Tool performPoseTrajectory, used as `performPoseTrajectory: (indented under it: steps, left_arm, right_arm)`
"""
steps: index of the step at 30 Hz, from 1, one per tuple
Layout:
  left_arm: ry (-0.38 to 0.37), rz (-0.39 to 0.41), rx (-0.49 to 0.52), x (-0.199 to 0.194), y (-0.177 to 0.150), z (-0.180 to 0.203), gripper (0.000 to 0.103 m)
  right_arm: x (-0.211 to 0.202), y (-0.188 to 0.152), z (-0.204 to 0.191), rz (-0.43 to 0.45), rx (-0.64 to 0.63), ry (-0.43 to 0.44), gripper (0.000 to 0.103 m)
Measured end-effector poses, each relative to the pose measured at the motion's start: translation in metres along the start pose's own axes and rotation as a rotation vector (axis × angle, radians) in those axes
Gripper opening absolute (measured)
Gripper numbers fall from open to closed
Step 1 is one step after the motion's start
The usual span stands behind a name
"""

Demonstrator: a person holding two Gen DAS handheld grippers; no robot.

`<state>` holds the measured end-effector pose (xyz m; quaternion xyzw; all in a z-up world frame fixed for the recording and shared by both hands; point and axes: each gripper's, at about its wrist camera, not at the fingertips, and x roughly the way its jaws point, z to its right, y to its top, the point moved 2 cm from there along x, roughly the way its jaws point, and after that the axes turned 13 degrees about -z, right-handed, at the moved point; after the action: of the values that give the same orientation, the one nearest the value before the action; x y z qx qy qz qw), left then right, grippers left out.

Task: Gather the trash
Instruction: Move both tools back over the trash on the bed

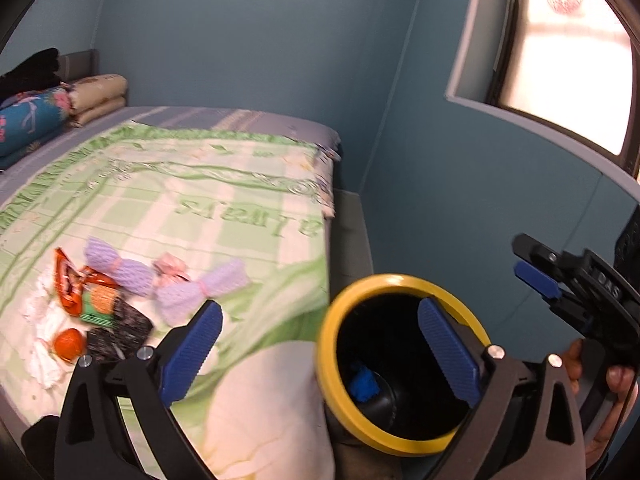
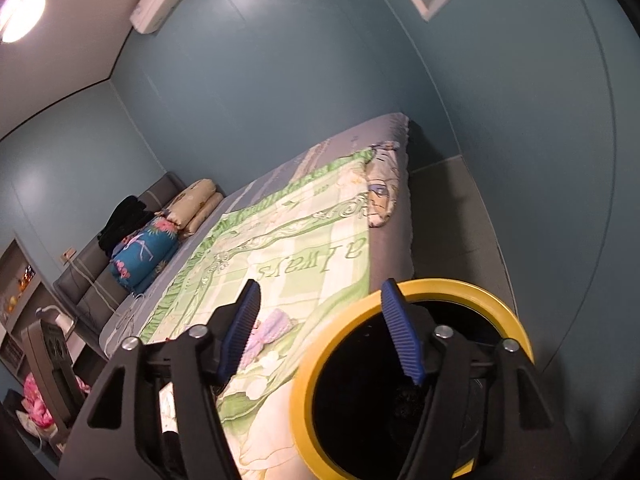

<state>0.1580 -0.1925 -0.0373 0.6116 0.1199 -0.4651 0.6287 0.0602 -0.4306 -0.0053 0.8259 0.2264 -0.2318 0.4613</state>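
Observation:
Trash lies in a heap on the bed's near left: an orange wrapper (image 1: 66, 284), a green-orange packet (image 1: 100, 304), a black patterned packet (image 1: 120, 332), an orange ball (image 1: 69, 345), white tissue (image 1: 44, 356), two purple foam nets (image 1: 120, 268) and a pink scrap (image 1: 172, 266). A black bin with a yellow rim (image 1: 332, 344) stands beside the bed, with something blue (image 1: 364, 386) inside. My left gripper (image 1: 320, 306) is open and empty, its right finger over the bin's mouth. My right gripper (image 2: 320, 288) is open and empty too, above the bin's rim (image 2: 302, 392).
The bed (image 1: 200, 184) has a green checked cover. Folded blankets and pillows (image 1: 36, 116) are stacked at its head. Blue walls close in behind and to the right, with a window (image 1: 572, 60). A narrow strip of grey floor (image 2: 452, 216) runs between bed and wall.

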Motion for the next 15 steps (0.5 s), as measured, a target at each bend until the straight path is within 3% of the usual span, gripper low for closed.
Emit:
performPoseTrajectory:
  steps: [9,15]
  left_arm:
    - [0.08,0.058,-0.053,-0.029,0.002,-0.038,0.095]
    - [0.129,0.083,-0.079,-0.046,-0.001,-0.063,0.095]
  right_arm:
    - [0.005,0.002,-0.038,0.002,-0.089,0.044,0.073]
    - [0.012,-0.001,-0.063,-0.012,-0.141,0.066,0.074]
